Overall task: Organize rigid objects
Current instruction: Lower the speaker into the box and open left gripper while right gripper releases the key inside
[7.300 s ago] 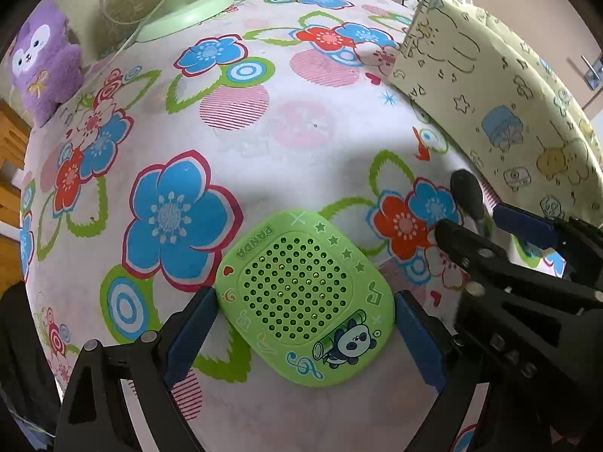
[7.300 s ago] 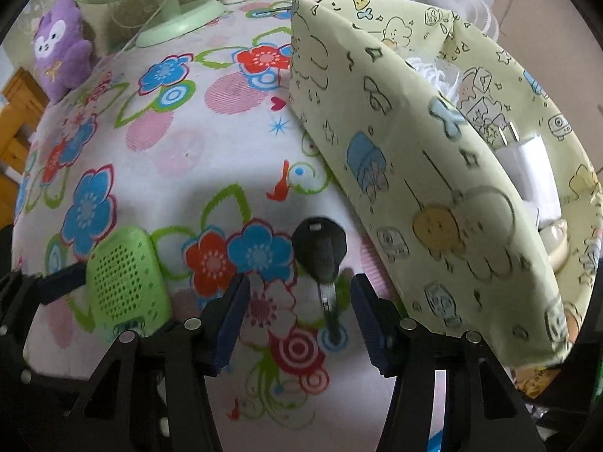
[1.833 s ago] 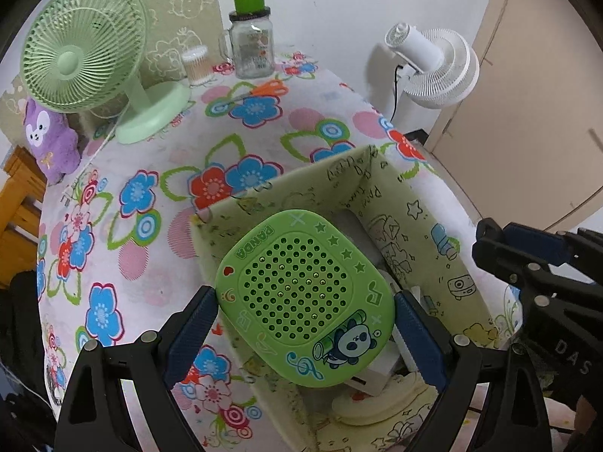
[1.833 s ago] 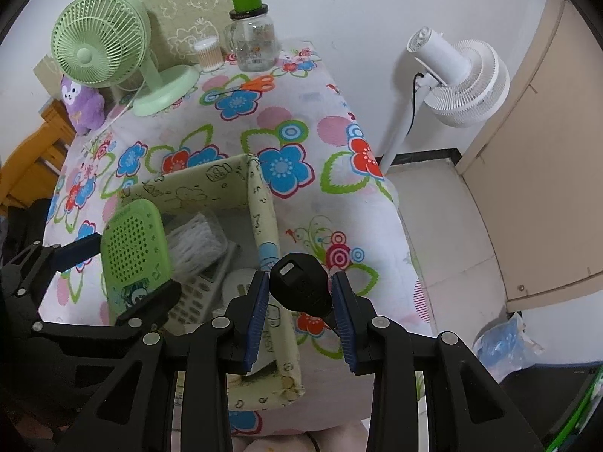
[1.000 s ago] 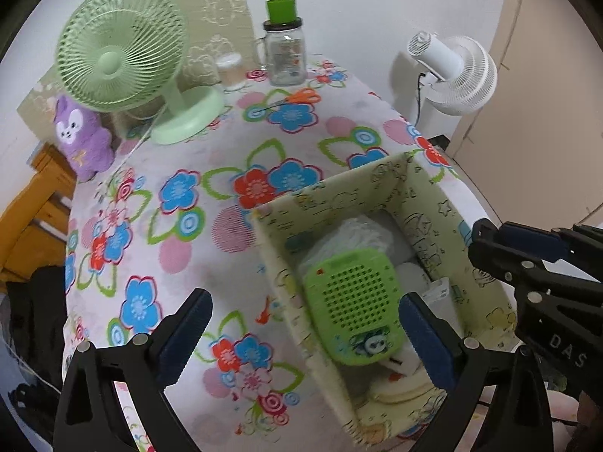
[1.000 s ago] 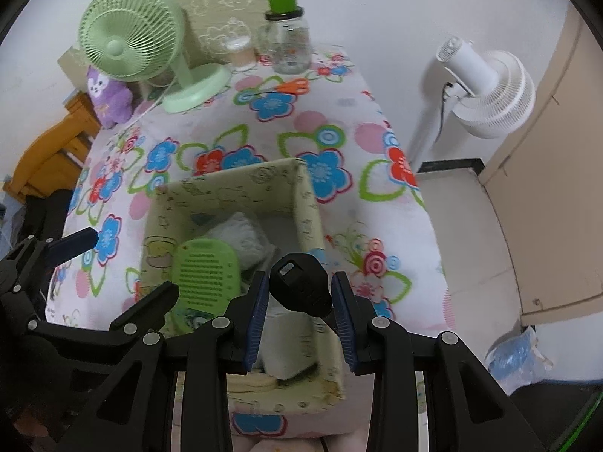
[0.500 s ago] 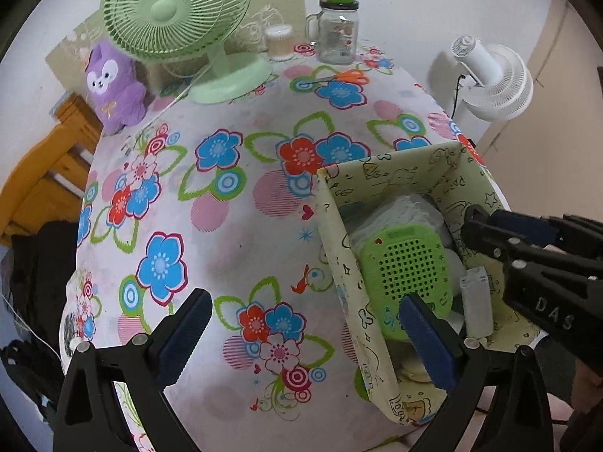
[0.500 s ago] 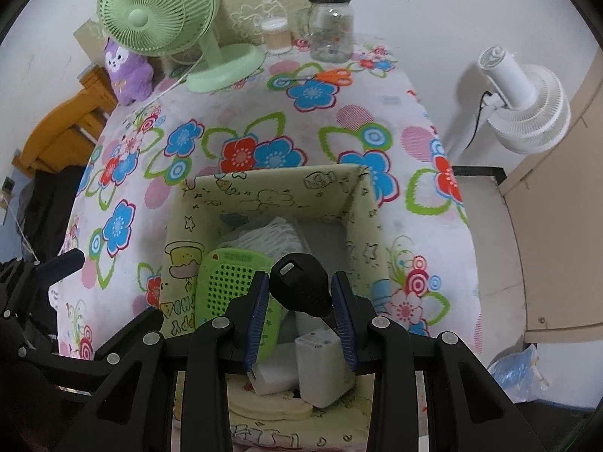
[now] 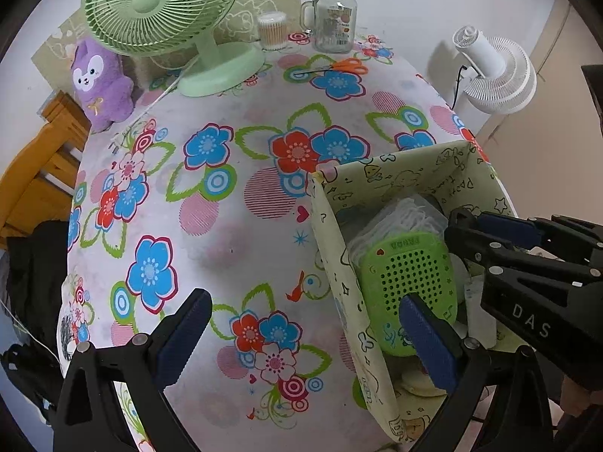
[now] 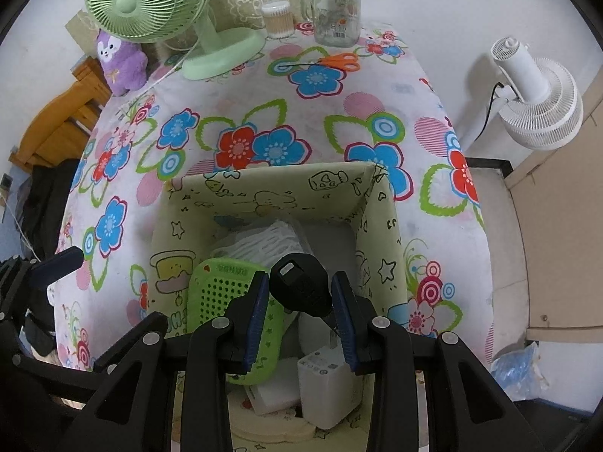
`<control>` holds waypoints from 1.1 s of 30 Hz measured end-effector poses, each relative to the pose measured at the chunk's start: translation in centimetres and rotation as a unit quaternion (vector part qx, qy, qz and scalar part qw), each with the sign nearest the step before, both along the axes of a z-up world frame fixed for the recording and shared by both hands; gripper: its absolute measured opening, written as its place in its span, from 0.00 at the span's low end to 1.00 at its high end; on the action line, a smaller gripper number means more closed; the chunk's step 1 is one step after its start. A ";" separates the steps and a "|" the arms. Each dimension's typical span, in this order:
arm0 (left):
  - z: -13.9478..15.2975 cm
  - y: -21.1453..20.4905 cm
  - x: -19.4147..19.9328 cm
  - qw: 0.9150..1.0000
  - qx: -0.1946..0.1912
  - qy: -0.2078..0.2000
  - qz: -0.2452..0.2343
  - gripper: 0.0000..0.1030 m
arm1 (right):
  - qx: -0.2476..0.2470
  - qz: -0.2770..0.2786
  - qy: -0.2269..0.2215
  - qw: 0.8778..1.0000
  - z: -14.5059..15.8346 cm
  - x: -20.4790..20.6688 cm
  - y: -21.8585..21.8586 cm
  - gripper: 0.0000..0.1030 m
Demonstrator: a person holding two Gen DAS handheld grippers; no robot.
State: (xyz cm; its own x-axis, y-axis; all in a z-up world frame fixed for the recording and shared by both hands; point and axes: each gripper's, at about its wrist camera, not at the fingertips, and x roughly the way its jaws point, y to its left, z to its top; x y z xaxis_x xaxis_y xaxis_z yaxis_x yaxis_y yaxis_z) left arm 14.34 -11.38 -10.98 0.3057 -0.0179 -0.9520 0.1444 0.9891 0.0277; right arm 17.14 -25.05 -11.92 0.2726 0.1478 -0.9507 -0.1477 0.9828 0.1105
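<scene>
A pale green cartoon-print storage box (image 10: 264, 192) (image 9: 395, 177) stands on the flowered tablecloth. Inside it a green perforated panda case (image 10: 222, 297) (image 9: 407, 275) leans against the left wall, beside a bag of white items (image 10: 271, 243), a white charger block (image 10: 328, 380) and a cream flat piece (image 10: 271, 429). My right gripper (image 10: 300, 297) hangs over the box, shut on a key with a black head (image 10: 301, 286). My left gripper (image 9: 305, 331) is open and holds nothing; its right finger overlaps the box, its left finger is over the cloth.
At the table's far end stand a green desk fan (image 9: 162, 11), a purple plush toy (image 9: 101, 83), a glass jar with a green lid (image 9: 335, 19), a cotton-swab tub (image 9: 273, 30) and orange scissors (image 9: 346, 66). A white floor fan (image 10: 535, 94) stands right of the table, a wooden chair (image 9: 34, 173) left.
The green panda case left my left gripper and now lies in the box; that gripper opened and shifted left. My right gripper with the key moved over the box and sank lower.
</scene>
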 end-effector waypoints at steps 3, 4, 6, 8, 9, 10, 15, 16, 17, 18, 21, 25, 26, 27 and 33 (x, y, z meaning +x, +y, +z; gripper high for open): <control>-0.2 0.0 0.4 1.000 -0.001 0.003 -0.005 0.98 | 0.003 -0.005 0.004 1.000 -0.3 0.1 -0.1 0.37; -0.2 0.0 0.4 1.000 -0.001 0.004 -0.006 0.98 | 0.004 -0.003 0.005 1.000 -0.3 0.1 -0.1 0.39; -0.3 0.0 0.5 1.000 0.001 0.003 -0.013 0.98 | 0.000 -0.006 -0.005 1.000 -0.2 -0.2 0.0 0.53; -0.2 0.1 0.5 1.000 0.001 0.003 -0.015 0.98 | -0.002 -0.008 -0.018 1.000 0.3 -0.5 0.1 0.65; -0.2 0.2 0.5 1.000 -0.003 0.004 -0.016 0.98 | -0.003 -0.009 -0.021 1.000 0.4 -0.6 0.2 0.65; -0.2 0.4 0.6 1.000 -0.006 0.005 -0.017 0.98 | -0.006 -0.011 -0.024 1.000 0.6 -0.7 0.2 0.66; 0.3 1.1 0.3 0.999 -0.006 -0.002 -0.031 0.98 | -0.009 -0.035 -0.024 0.999 1.0 -1.3 0.6 0.71; 0.4 1.3 0.2 0.999 -0.006 -0.003 -0.033 0.98 | -0.009 -0.039 -0.024 0.999 1.1 -1.4 0.8 0.73; 0.5 1.6 0.2 0.999 -0.007 -0.004 -0.034 0.98 | -0.010 -0.042 -0.025 0.999 1.3 -1.6 1.0 0.74; 0.7 1.9 0.0 0.999 -0.008 -0.005 -0.034 0.98 | -0.011 -0.045 -0.027 0.999 1.5 -1.9 1.3 0.74; 0.9 2.9 -0.3 0.999 -0.011 -0.009 -0.034 0.98 | -0.014 -0.047 -0.031 0.998 2.0 -2.4 2.2 0.76; 1.5 4.6 -0.8 0.999 -0.018 -0.016 -0.034 0.98 | -0.018 -0.047 -0.039 0.998 2.8 -3.0 3.8 0.77; 1.6 5.1 -0.9 0.999 -0.019 -0.018 -0.033 0.98 | -0.019 -0.048 -0.042 0.998 3.0 -3.2 4.2 0.79; 1.7 5.9 -1.1 0.999 -0.019 -0.021 -0.031 0.98 | -0.019 -0.048 -0.044 0.998 3.2 -3.3 4.8 0.80; 2.3 9.4 -2.2 0.999 -0.027 -0.028 -0.024 0.98 | -0.020 -0.043 -0.053 0.997 4.1 -4.3 8.0 0.81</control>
State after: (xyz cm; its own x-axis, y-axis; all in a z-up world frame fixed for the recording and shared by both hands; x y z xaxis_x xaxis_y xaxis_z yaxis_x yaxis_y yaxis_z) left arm 12.12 -1.98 -8.71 0.3558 -0.0843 -0.9308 0.1905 0.9816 -0.0161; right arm 12.82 -17.01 -7.82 0.3815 0.0827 -0.9207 -0.0711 0.9957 0.0600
